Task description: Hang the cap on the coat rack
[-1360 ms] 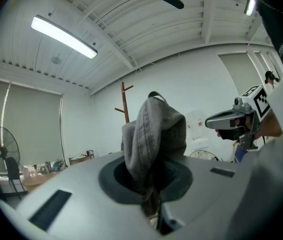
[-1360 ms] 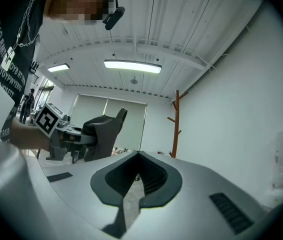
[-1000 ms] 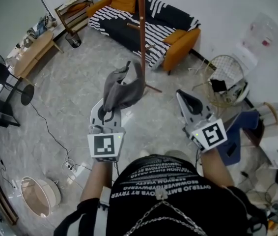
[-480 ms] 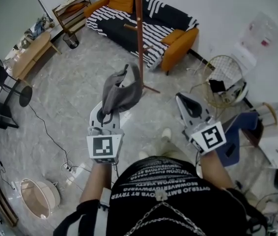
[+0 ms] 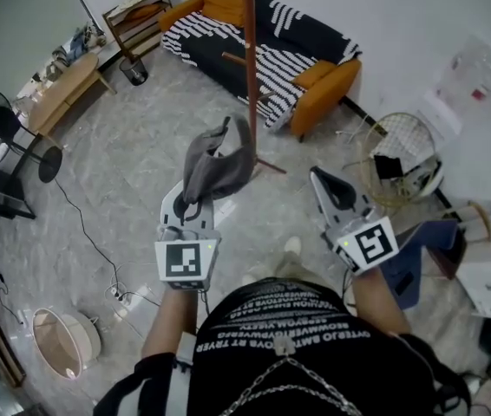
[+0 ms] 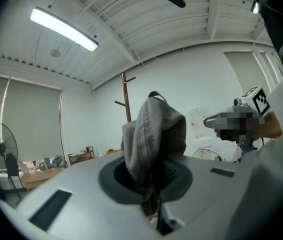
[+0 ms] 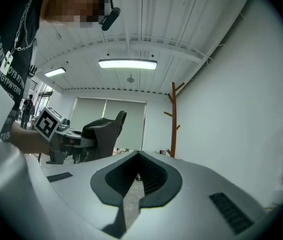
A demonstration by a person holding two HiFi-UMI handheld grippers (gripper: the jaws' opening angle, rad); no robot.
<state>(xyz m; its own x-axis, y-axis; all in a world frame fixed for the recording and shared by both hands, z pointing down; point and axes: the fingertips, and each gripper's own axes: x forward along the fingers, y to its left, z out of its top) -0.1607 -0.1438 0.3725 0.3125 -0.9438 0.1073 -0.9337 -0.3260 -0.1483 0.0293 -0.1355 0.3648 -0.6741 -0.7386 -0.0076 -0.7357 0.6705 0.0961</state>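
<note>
In the head view my left gripper (image 5: 195,199) is shut on a crumpled grey cap (image 5: 217,161), which stands up above its jaws. The brown wooden coat rack (image 5: 250,68) rises just behind and to the right of the cap, its pegs sticking out from the pole. In the left gripper view the cap (image 6: 154,134) fills the space between the jaws, and the rack (image 6: 127,96) stands far behind it. My right gripper (image 5: 318,174) is shut with nothing in it, level with the left and right of the rack's foot. The right gripper view shows the rack (image 7: 173,119) and the held cap (image 7: 104,129).
A striped sofa (image 5: 263,42) with orange cushions stands behind the rack. A fan (image 5: 3,133) and a low wooden table (image 5: 59,89) are at the left. A cable (image 5: 89,232) and a white basket (image 5: 63,341) lie on the floor; a wire basket (image 5: 397,154) is at the right.
Both grippers stay about where they were, and the left keeps hold of the cap. The head view has shifted slightly.
</note>
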